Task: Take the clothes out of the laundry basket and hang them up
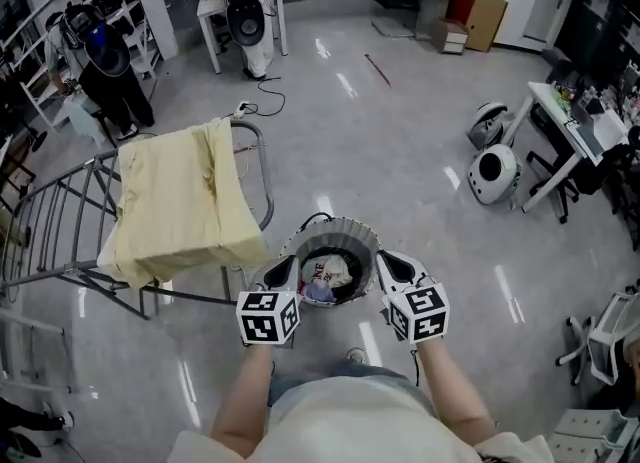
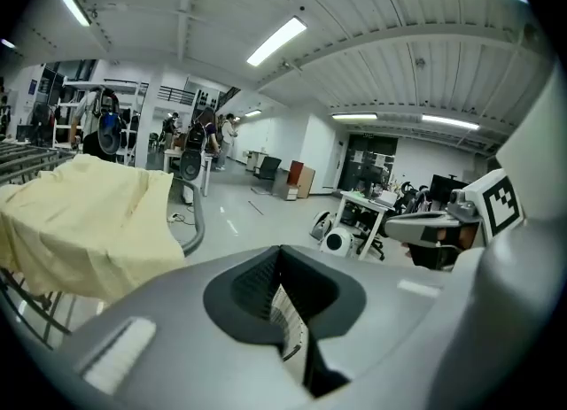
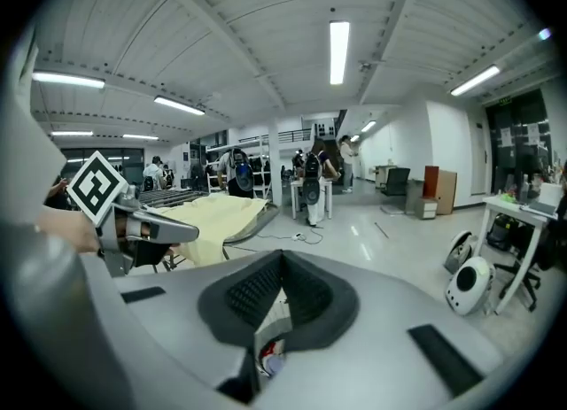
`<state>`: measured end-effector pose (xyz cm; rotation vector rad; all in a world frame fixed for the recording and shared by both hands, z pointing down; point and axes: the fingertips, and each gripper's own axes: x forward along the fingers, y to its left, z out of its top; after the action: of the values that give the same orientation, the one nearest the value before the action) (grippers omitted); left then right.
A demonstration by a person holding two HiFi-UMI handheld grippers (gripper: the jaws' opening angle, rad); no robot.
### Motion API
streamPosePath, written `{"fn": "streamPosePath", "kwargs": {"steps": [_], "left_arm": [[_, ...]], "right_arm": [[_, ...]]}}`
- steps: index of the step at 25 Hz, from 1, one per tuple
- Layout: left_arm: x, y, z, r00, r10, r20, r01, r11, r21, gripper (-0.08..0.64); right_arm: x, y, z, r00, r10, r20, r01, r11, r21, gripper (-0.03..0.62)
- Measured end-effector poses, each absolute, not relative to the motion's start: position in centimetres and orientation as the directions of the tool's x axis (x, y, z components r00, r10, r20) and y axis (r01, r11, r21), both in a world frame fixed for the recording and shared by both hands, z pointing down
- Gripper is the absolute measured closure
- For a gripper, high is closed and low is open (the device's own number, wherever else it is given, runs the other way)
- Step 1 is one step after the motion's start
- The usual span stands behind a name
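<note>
The left gripper point(image 1: 284, 271) and right gripper point(image 1: 386, 267) have smooth grey shells, with black ribbed pads point(image 2: 255, 282) lining the jaws. Each has a white cube point(image 1: 268, 318) printed with black square markers. The person wears a pale cream short-sleeved top point(image 1: 350, 426) and grey-blue trousers point(image 1: 300, 383).

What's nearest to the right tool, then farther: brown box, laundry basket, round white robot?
Head view, from the right tool:
1. laundry basket, just left of it.
2. round white robot, off to the right.
3. brown box, by the far wall.
</note>
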<state>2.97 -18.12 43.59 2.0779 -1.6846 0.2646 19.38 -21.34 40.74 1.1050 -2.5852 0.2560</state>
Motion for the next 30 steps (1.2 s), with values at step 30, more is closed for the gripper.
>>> {"fn": "streamPosePath", "kwargs": {"steps": [30], "left_arm": [[12.3, -29.8, 79.9, 0.271, -0.465, 0.843, -0.954, -0.245, 0.172, 0.548]], "right_arm": [[28.8, -28.6, 66.8, -0.493, -0.588, 0.641, -0.84, 0.514, -0.174, 0.591]]}}
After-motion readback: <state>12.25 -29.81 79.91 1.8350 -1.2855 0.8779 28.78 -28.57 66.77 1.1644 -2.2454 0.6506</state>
